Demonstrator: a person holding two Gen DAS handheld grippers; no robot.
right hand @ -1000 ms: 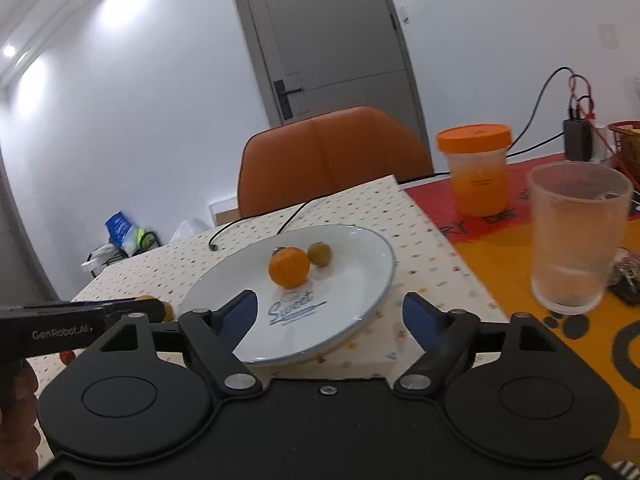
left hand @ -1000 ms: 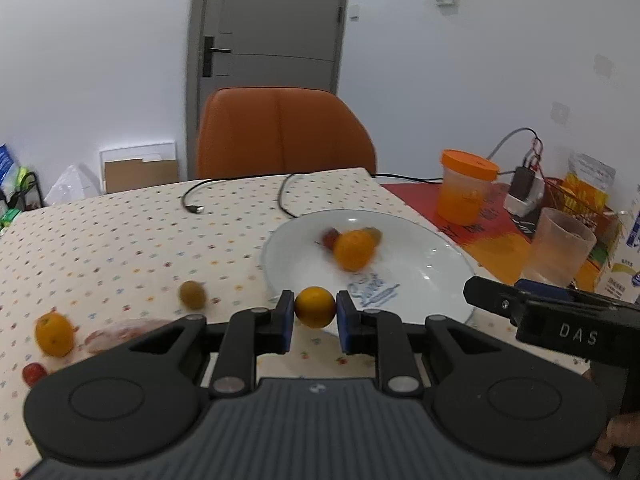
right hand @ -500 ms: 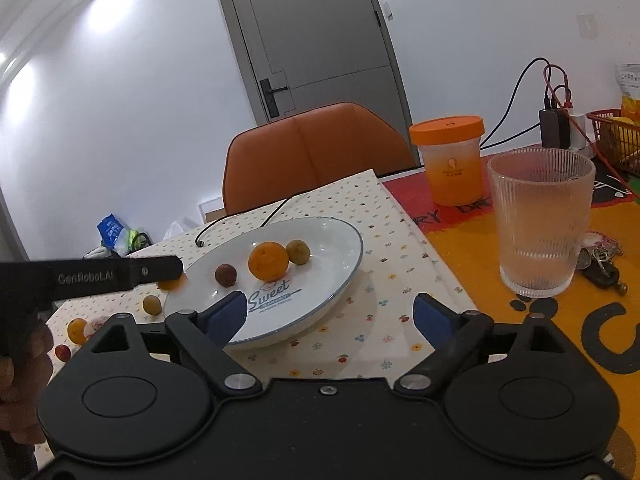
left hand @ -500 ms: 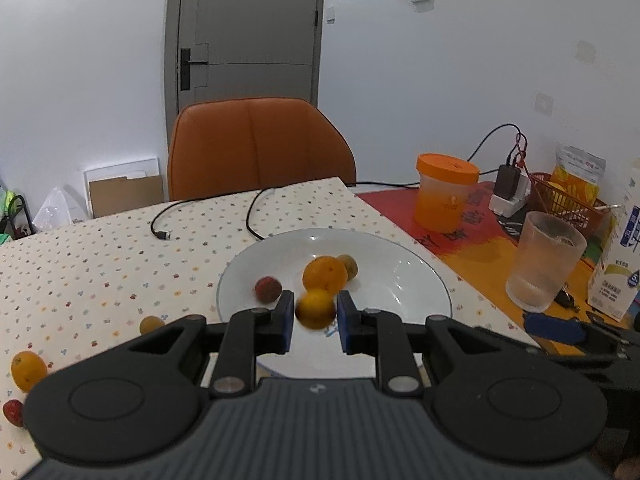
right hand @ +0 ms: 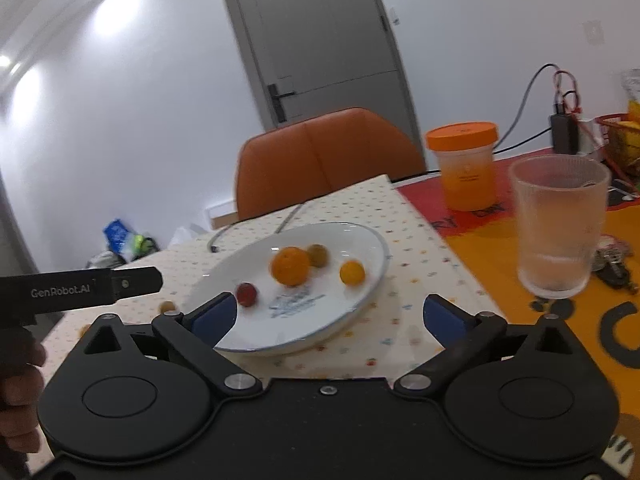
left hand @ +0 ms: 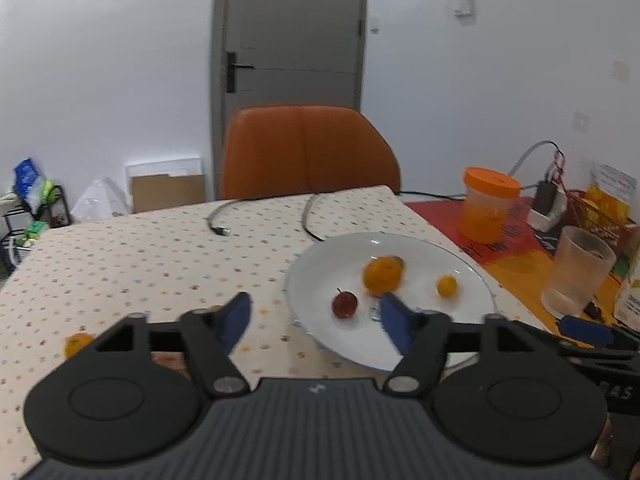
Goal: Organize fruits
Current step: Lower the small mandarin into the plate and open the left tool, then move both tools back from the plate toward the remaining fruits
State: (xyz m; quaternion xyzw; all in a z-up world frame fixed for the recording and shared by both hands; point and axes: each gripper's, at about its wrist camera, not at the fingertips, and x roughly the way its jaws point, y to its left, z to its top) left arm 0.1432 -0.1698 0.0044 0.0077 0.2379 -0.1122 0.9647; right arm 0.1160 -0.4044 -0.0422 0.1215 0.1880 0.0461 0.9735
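Note:
A white plate (left hand: 472, 280) (right hand: 372, 252) on the dotted tablecloth holds a large orange (left hand: 382, 275) (right hand: 290, 265), a small yellow-orange fruit (left hand: 446, 286) (right hand: 352, 272), a red fruit (left hand: 344, 305) (right hand: 246, 293) and a brownish fruit (right hand: 317, 255). My left gripper (left hand: 316, 320) is open and empty at the plate's near-left rim. My right gripper (right hand: 330, 318) is open and empty over the plate's near edge. Another orange (left hand: 77, 344) lies on the cloth at the left. A small brown fruit (right hand: 167, 306) sits left of the plate.
An orange-lidded jar (left hand: 488, 204) (right hand: 464, 164), a ribbed glass (left hand: 576, 276) (right hand: 556, 224), keys (right hand: 614, 262), a charger and cables (left hand: 264, 216) sit around the plate. An orange chair (left hand: 308, 148) stands behind the table. A hand (right hand: 18, 392) holds the left gripper's body.
The left gripper opened and let go of the small yellow-orange fruit, which now lies on the plate's right side. The left gripper pulled back and left. The right gripper stayed open.

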